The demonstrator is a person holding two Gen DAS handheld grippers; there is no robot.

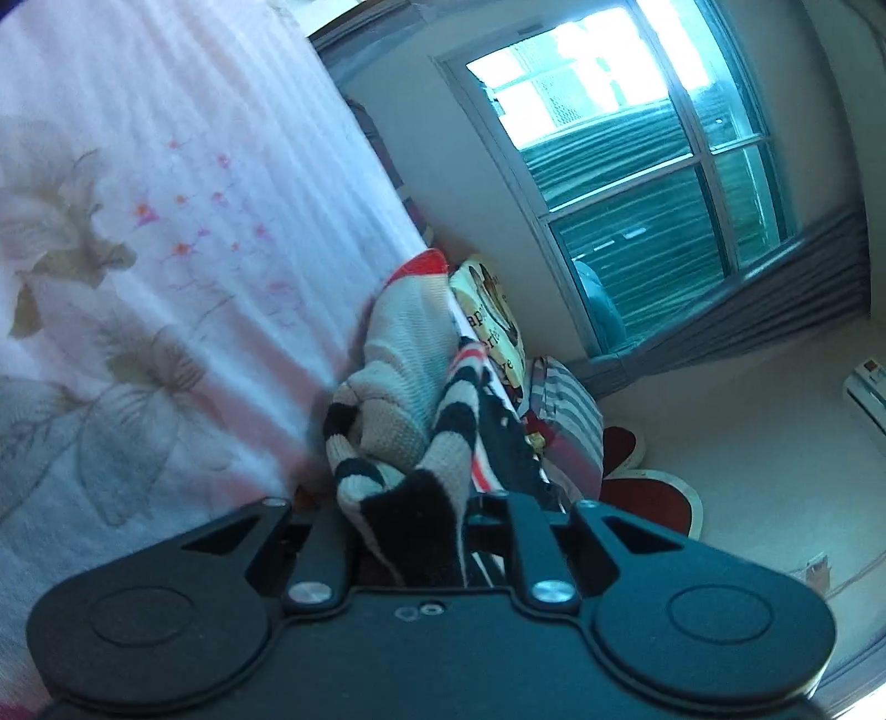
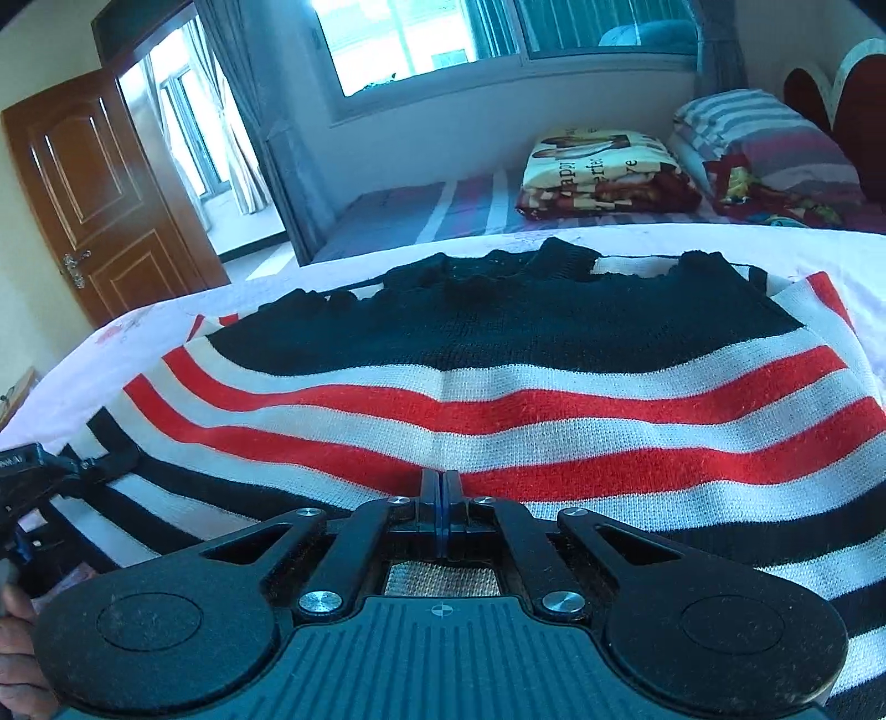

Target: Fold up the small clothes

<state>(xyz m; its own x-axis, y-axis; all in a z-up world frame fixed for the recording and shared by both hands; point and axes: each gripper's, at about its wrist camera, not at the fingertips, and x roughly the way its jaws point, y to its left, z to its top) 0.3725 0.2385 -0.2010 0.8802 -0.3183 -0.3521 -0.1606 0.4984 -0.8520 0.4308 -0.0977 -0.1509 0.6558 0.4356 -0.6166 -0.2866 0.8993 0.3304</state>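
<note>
Right wrist view, striped sweater [image 2: 498, 399] on white floral bedspread [image 2: 166, 310], window [image 2: 443, 33] behind, both fingers pinching knit.

Your left gripper [image 1: 426, 509], low in its frame's centre, has its fingers clamped on knit fabric; your right gripper [image 2: 441, 498] is fully closed, fingers together.

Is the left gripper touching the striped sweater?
Touching. The left wrist view shows the left gripper closed on a bunched fold of the striped sweater, with the knit running between its fingers.
</note>
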